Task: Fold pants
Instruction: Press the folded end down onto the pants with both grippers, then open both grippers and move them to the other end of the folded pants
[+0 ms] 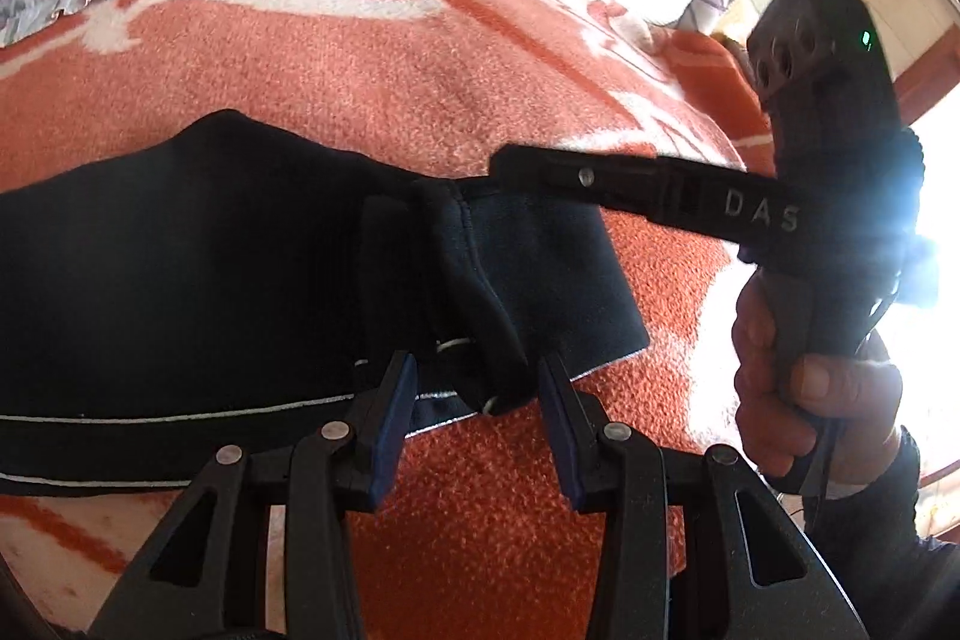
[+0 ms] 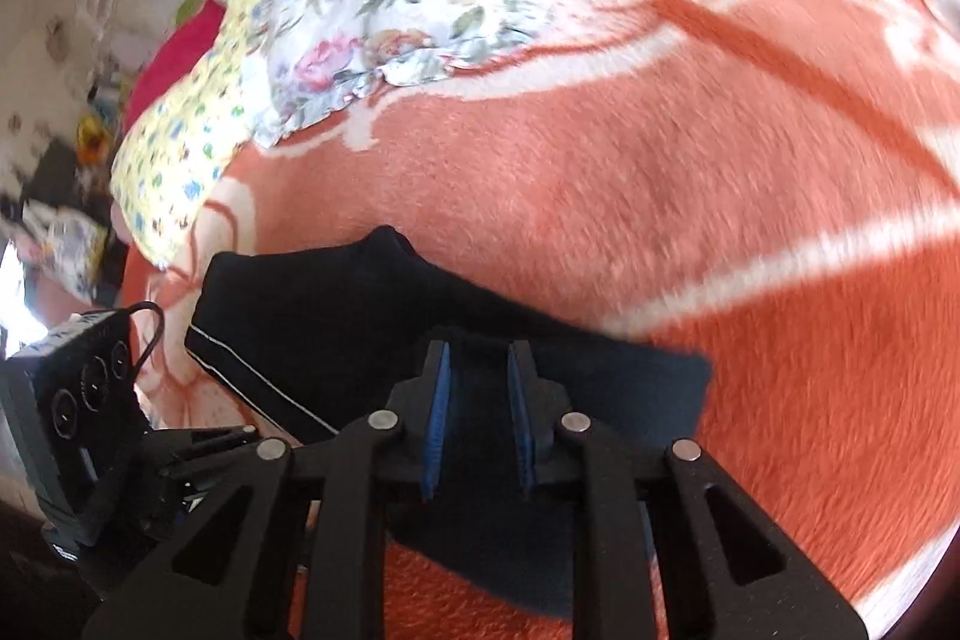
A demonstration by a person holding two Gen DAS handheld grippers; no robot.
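Gripping black pants (image 2: 336, 316) fabric between right gripper (image 2: 477, 400) pads; left gripper (image 1: 474, 418) jaws apart at waistband edge, nothing pinched. Pants spread ahead on orange blanket (image 1: 360, 64).

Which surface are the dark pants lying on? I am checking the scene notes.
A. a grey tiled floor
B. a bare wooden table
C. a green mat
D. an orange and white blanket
D: the dark pants lie spread on the fuzzy orange and white blanket.
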